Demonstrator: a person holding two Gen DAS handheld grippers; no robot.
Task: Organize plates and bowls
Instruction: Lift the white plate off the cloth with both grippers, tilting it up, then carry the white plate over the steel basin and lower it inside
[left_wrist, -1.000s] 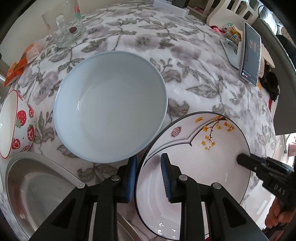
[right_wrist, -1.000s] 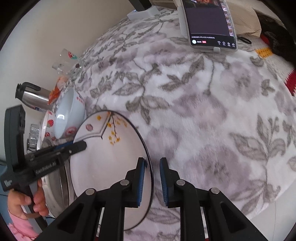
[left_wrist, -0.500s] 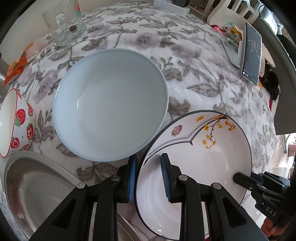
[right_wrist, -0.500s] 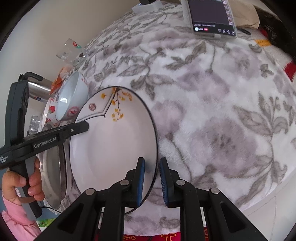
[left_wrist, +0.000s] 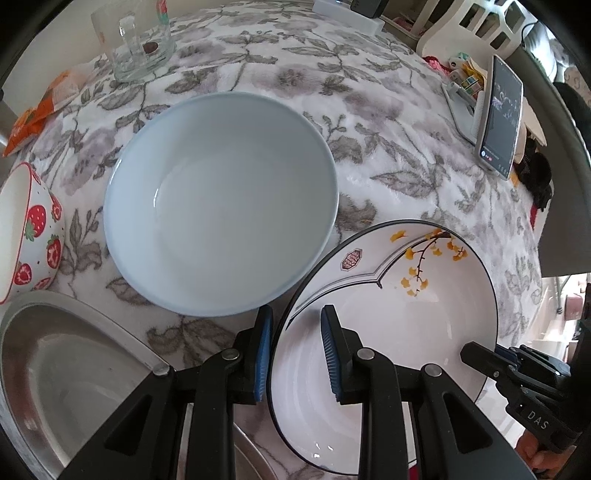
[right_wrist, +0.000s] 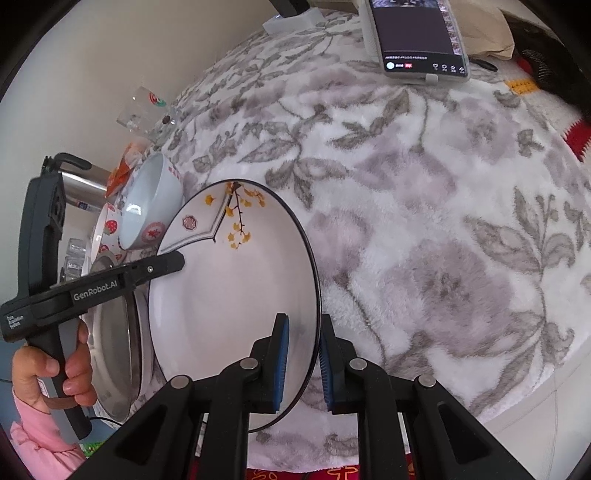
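The left tool (left_wrist: 295, 321) straddles the near rim of the white deep plate with a black edge and a yellow-leaved branch painted on it (left_wrist: 399, 332), one blue pad outside the wall and one inside, the jaws narrowed to a small gap that I judge is clamped on the rim; the right tool (right_wrist: 302, 321) holds the opposite rim the same way, its pads set close on either side of the black edge; over the last second neither tool's opening has altered, but the plate has; in the right wrist view it fills more of the frame, stands more steeply tilted and now overlaps the round stainless-steel pan (left_wrist: 55, 362) behind it, while in the left wrist view the right tool's tip has slid lower along the far rim; I take this to mean the plate is off the floral-clothed table (left_wrist: 369, 122) and carried between both tools, so the lift is done and the placing is next; the large pale blue ceramic bowl (left_wrist: 221, 203) has stayed put just beside the plate's rim, with the strawberry-patterned bowl (left_wrist: 33, 229) to its left; the plate probably goes into a stack, and the two-point hold on a slick glazed rim could slip if the tilt grows.
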